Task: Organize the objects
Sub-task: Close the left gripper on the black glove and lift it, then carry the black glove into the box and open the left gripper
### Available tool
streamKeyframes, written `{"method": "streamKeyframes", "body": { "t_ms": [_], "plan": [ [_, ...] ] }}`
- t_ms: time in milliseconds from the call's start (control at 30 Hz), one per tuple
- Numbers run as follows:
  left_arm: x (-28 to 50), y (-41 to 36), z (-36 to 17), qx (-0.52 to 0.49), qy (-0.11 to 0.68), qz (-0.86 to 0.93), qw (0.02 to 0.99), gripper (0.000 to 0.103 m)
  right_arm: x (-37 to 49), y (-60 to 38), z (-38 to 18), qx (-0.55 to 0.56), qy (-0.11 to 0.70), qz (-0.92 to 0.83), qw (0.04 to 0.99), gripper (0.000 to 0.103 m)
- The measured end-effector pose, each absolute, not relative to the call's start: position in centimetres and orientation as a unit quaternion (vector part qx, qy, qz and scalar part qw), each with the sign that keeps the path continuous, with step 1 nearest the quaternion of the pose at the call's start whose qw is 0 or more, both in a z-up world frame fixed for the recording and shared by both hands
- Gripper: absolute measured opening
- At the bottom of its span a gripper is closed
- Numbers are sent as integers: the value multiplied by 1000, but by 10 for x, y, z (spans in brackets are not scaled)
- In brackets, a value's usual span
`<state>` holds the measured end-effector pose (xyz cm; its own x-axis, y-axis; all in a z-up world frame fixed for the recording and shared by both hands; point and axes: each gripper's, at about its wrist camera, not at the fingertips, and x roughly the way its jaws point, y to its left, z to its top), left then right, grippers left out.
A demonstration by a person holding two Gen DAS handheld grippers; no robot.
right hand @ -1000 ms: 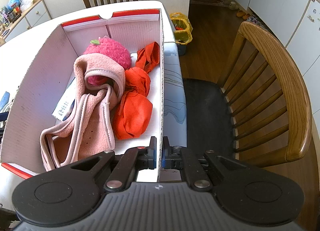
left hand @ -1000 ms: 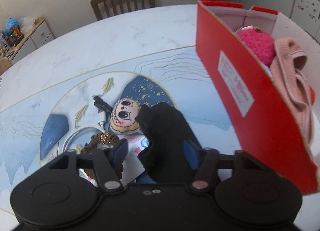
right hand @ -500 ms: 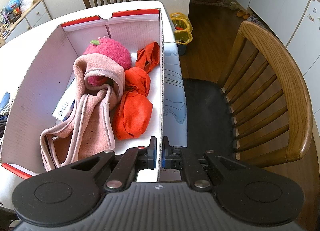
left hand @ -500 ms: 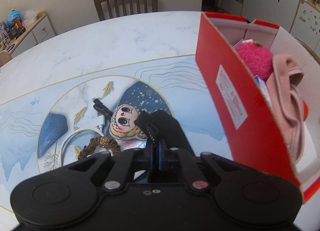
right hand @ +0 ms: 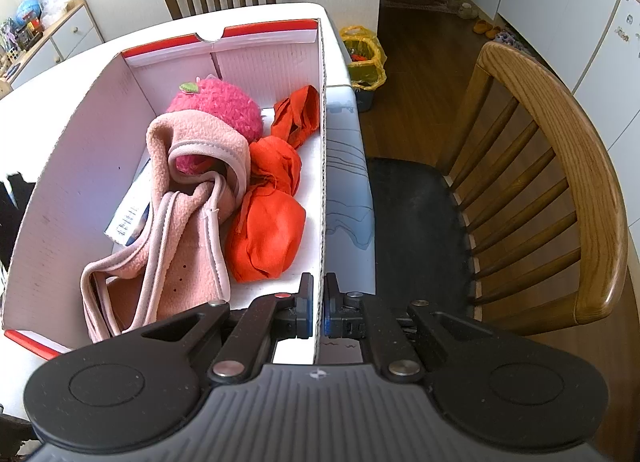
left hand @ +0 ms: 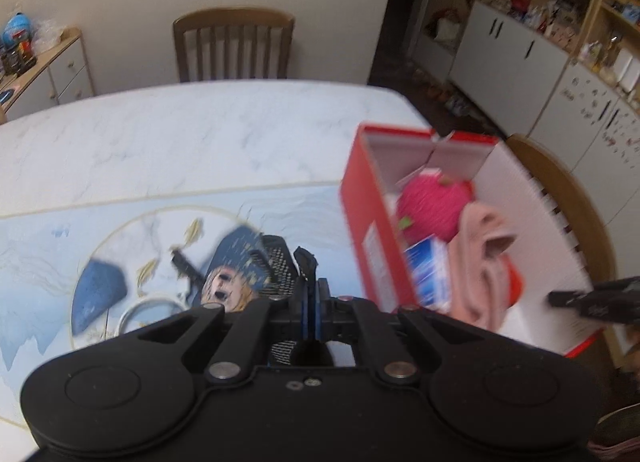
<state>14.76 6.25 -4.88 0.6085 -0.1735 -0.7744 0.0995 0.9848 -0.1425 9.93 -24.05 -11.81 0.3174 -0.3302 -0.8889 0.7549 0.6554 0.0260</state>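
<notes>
You are carrying a black mesh pouch [left hand: 280,262] in your clamped left gripper [left hand: 311,302], above the table [left hand: 200,134] beside the red box [right hand: 324,166], while your right gripper [right hand: 316,310] is pinching the box's wall. The box is already holding a pink hat [right hand: 224,106], pink fleece [right hand: 188,198] and orange cloth [right hand: 268,222]; a doll-face item [left hand: 224,286] and cable [left hand: 184,262] are waiting.

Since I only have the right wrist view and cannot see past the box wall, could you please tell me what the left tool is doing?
Observer: The left tool is shut on a black mesh fabric item, beside the box's red outer wall.
Operator: Thank you. Is anything lying on the table there?
Observer: Yes, a doll-face item lies on the blue patterned mat.
Operator: Anything else?
Observer: A white cable loop lies beside it, though it is blurred.
</notes>
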Motion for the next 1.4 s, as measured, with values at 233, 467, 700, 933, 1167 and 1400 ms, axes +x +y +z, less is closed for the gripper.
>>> {"method": "streamKeyframes", "body": {
  "t_ms": [233, 467, 700, 933, 1167, 1400],
  "plan": [
    [146, 53, -6, -33, 388, -116, 914, 1, 99, -241, -118, 227, 468, -350, 779, 4],
    [149, 38, 34, -29, 343, -149, 927, 1, 100, -241, -118, 228, 467, -352, 779, 4],
    [154, 14, 54, -37, 317, -182, 930, 1, 101, -241, -118, 230, 465, -355, 778, 4],
    [164, -20, 50, -39, 331, -233, 914, 1, 101, -241, -117, 233, 462, -356, 778, 4],
    [168, -58, 30, -18, 357, -284, 889, 1, 101, -241, -118, 235, 461, -357, 778, 4],
    [166, -88, 7, 2, 381, -338, 861, 1, 100, -241, -118, 248, 453, -376, 769, 4]
  ]
}}
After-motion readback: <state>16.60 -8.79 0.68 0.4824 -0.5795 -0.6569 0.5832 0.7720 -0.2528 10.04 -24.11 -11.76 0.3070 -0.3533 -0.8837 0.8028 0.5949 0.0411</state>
